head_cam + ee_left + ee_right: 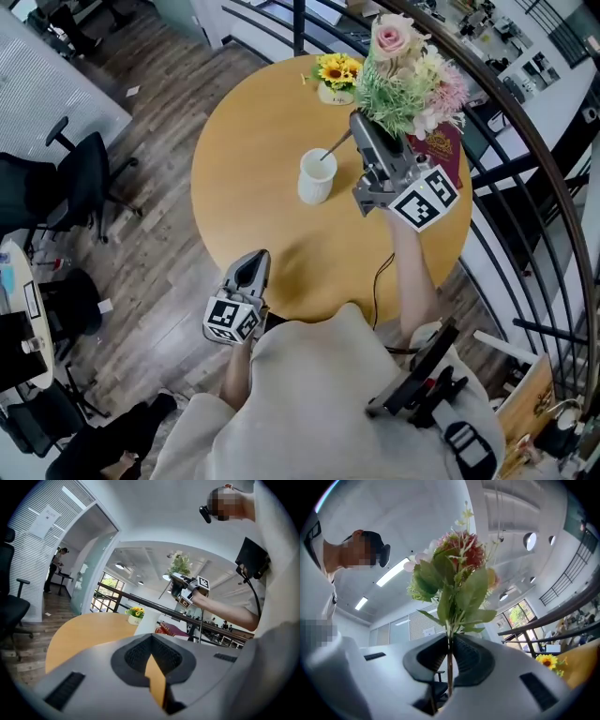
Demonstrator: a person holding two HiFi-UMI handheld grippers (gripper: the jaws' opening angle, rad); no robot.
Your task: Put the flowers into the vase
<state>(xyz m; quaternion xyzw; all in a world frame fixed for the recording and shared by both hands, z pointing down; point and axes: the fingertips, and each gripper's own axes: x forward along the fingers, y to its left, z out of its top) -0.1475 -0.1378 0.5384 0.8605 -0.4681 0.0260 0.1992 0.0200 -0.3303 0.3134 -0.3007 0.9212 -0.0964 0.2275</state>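
The right gripper view shows the right gripper [450, 641] clamped on the flowers [452, 569] by 1 thin stem. The head view adds the white vase [317, 176] on the table [253, 141], just below the stem's end. The left gripper [151, 639] has its jaws together, empty

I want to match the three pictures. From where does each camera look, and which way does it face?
Head view: on the person's head, facing steeply down at the table and vase; shows torso, both arms, left gripper, right gripper holding flowers.
Left gripper view: low by the table's near edge, facing across it; shows its shut jaws, the right arm.
Right gripper view: raised, facing up at the ceiling; shows jaws shut on the stem, a shoulder.
Shared: all three show the sunflower pot.
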